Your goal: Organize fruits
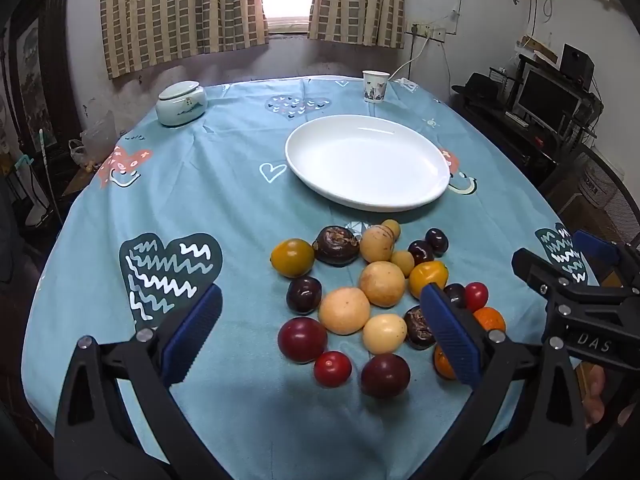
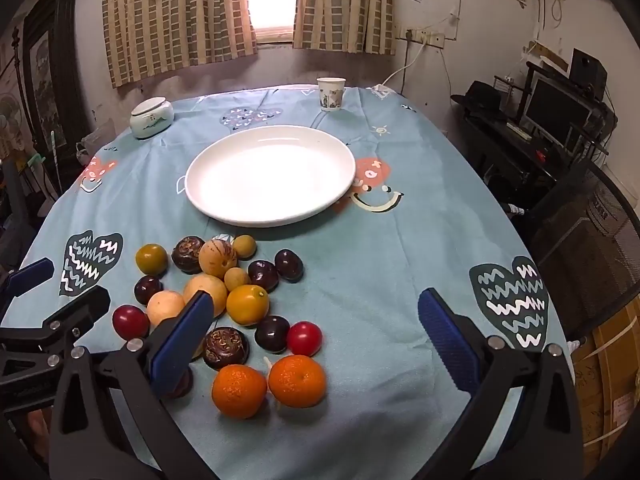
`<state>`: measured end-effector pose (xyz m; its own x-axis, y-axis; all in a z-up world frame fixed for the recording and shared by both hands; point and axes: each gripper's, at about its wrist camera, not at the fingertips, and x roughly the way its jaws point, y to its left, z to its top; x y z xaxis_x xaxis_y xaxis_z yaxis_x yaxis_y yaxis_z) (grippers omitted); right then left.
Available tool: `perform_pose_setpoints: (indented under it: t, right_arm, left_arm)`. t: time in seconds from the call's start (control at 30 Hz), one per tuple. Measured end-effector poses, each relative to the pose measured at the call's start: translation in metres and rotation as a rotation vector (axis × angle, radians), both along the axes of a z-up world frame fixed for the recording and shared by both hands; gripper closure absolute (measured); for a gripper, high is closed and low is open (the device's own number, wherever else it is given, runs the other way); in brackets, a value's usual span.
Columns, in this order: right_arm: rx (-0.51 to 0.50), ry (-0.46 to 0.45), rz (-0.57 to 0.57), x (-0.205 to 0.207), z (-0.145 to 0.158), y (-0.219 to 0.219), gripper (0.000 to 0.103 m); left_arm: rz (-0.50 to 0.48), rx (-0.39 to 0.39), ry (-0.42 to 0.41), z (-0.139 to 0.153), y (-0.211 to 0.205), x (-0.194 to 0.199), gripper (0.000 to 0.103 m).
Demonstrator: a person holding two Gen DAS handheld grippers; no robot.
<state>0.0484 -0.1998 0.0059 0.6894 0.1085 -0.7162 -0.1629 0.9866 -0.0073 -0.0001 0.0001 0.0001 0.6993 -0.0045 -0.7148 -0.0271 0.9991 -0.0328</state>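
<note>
A heap of mixed fruit lies on the blue patterned tablecloth in front of a white oval plate (image 1: pixel 368 162) (image 2: pixel 272 176) with nothing on it. The heap holds pale yellow round fruits (image 1: pixel 344 310), dark red plums (image 1: pixel 302 339), cherry tomatoes (image 1: pixel 332 368), brown knobbly fruits (image 1: pixel 335 245) and two mandarins (image 2: pixel 239 390). My left gripper (image 1: pixel 320 300) hovers open over the near side of the heap, holding nothing. My right gripper (image 2: pixel 316 300) is open too, with the mandarins and a tomato (image 2: pixel 304 338) below its gap. Each gripper shows at the edge of the other's view.
A lidded ceramic jar (image 1: pixel 181 103) stands at the far left of the table and a paper cup (image 1: pixel 375 86) at the far edge. To the right of the table are a dark desk with a monitor (image 2: pixel 556 112) and a mesh chair (image 2: pixel 592 232).
</note>
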Motion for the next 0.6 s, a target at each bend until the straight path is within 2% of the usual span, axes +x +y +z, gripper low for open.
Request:
perform_pose_setpoints:
  t: [0.6]
  right_arm:
    - [-0.016,0.006,0.012,-0.0071,-0.0047,0.0082,0.001]
  left_arm:
    - [0.001,0.001,0.001,-0.0004,-0.0011,0.0005,0.002]
